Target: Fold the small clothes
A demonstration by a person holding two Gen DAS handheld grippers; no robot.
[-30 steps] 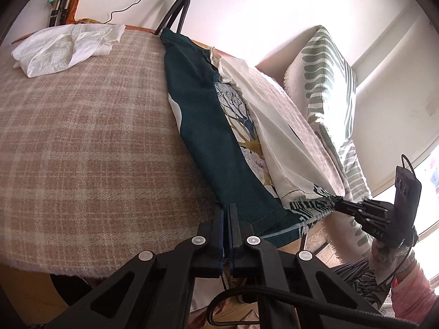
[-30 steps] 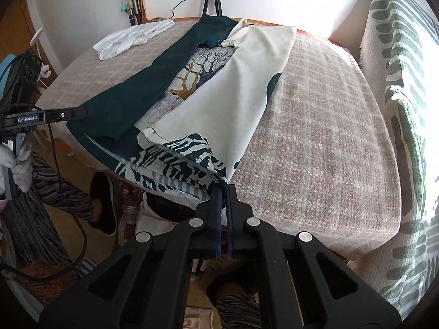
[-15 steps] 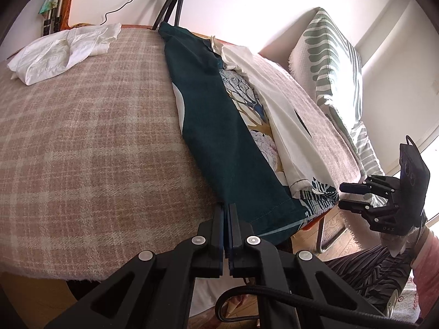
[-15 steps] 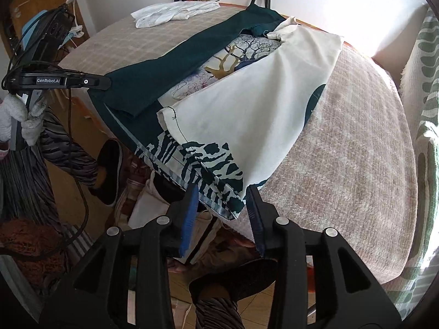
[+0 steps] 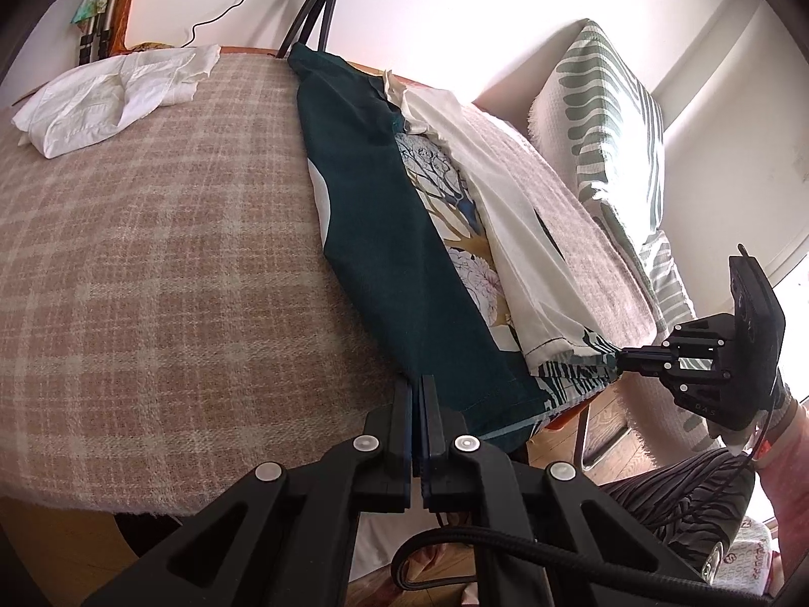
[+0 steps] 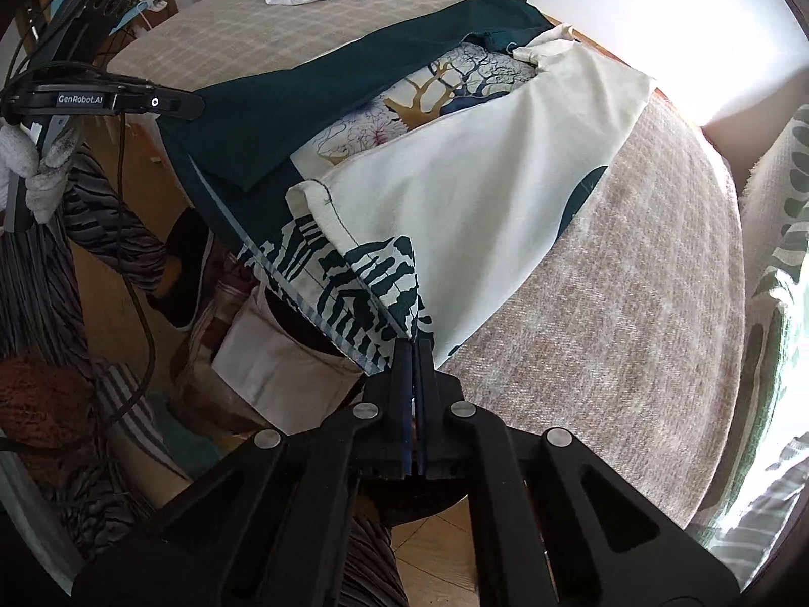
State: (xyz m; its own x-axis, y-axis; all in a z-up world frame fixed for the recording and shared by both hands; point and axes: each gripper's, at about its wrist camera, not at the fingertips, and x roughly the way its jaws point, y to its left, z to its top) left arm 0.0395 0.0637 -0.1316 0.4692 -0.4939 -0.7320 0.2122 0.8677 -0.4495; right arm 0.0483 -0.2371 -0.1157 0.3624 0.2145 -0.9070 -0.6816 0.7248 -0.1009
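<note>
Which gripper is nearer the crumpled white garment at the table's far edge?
Left. The left gripper pinches the dark green fold on the side of the white garment; the right gripper holds the patterned corner farther across.

A round table under a beige-and-pink plaid woollen cloth [image 5: 151,263] fills the room's middle. Behind its far edge stands a black tripod [image 5: 313,5] against the white wall. Beside the table sits a green-and-white leaf-patterned cushioned sofa [image 5: 607,116] on wooden flooring [image 6: 435,551].
</note>
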